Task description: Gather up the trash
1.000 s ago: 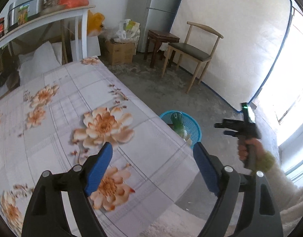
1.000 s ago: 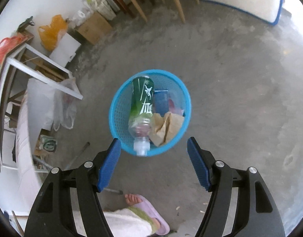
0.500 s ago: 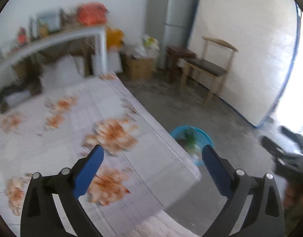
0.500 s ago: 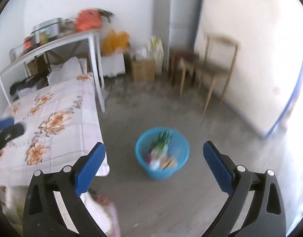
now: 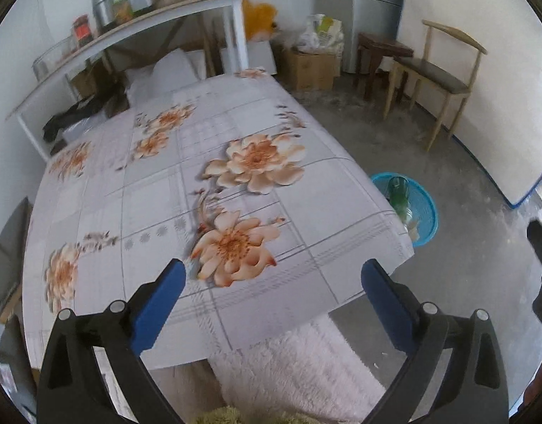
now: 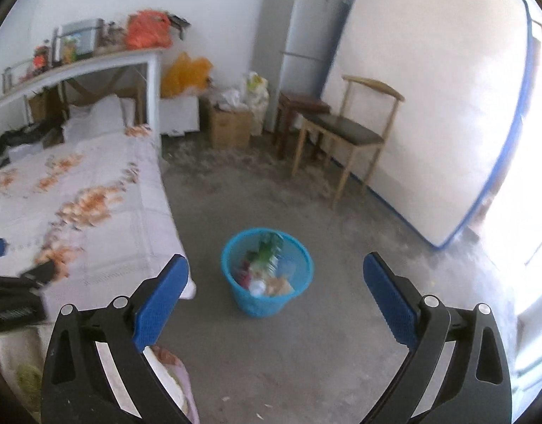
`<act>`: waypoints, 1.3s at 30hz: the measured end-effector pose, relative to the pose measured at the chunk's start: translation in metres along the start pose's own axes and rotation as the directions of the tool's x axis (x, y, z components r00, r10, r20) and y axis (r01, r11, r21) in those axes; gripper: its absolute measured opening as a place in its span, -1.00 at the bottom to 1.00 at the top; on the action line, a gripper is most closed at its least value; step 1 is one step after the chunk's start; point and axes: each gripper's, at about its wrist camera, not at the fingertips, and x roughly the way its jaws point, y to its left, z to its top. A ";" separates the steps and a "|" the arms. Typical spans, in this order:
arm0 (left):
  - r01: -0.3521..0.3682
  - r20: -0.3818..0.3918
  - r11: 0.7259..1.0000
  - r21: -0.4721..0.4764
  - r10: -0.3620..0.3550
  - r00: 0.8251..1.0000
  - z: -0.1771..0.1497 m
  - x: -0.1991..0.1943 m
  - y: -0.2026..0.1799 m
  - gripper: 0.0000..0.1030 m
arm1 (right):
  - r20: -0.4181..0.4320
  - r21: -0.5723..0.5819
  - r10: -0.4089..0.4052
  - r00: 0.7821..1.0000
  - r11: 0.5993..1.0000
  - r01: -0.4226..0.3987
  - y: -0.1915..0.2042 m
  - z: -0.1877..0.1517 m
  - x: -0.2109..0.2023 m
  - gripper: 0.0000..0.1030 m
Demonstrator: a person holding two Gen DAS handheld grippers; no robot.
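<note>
now both hand-held grippers (image 5: 272, 291) (image 6: 276, 288) gape empty; blue bin (image 6: 267, 272) stands on bare floor (image 6: 341, 335) beside bed edge (image 6: 172, 219).

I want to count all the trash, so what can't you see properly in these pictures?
- Left wrist view: the blue basket is half hidden behind the corner of the flowered bed cover; only the green bottle shows clearly.
- Right wrist view: trash inside the basket is blurred and too small to name.
- Both views: nothing shows under the bed.
</note>
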 end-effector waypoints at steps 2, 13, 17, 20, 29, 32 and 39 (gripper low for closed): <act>-0.005 0.025 1.000 -0.011 0.005 1.000 0.001 -0.005 0.003 0.89 | -0.034 0.016 -0.026 0.999 1.000 0.026 -0.008 -0.004 0.005 0.85; 0.044 0.061 0.999 -0.008 -0.043 0.997 0.005 -0.019 -0.019 0.89 | -0.087 0.114 -0.062 0.994 0.991 0.072 -0.035 -0.011 0.013 0.85; 0.048 0.068 0.999 -0.015 -0.046 0.997 0.008 -0.020 -0.023 0.89 | -0.082 0.125 -0.066 0.994 0.989 0.076 -0.036 -0.010 0.013 0.85; 0.047 0.061 0.999 -0.008 -0.046 0.997 0.008 -0.020 -0.024 0.89 | -0.080 0.133 -0.069 0.994 0.988 0.079 -0.037 -0.011 0.013 0.85; 0.046 0.054 0.999 0.002 -0.046 0.997 0.008 -0.017 -0.029 0.89 | -0.084 0.135 -0.068 0.994 0.988 0.079 -0.036 -0.012 0.014 0.85; 0.044 0.051 0.999 0.001 -0.044 0.998 0.008 -0.016 -0.029 0.89 | -0.085 0.134 -0.065 0.994 0.988 0.076 -0.036 -0.012 0.015 0.85; 0.045 0.045 0.999 -0.003 -0.045 0.998 0.008 -0.014 -0.026 0.89 | -0.085 0.133 -0.066 0.994 0.988 0.077 -0.037 -0.012 0.015 0.85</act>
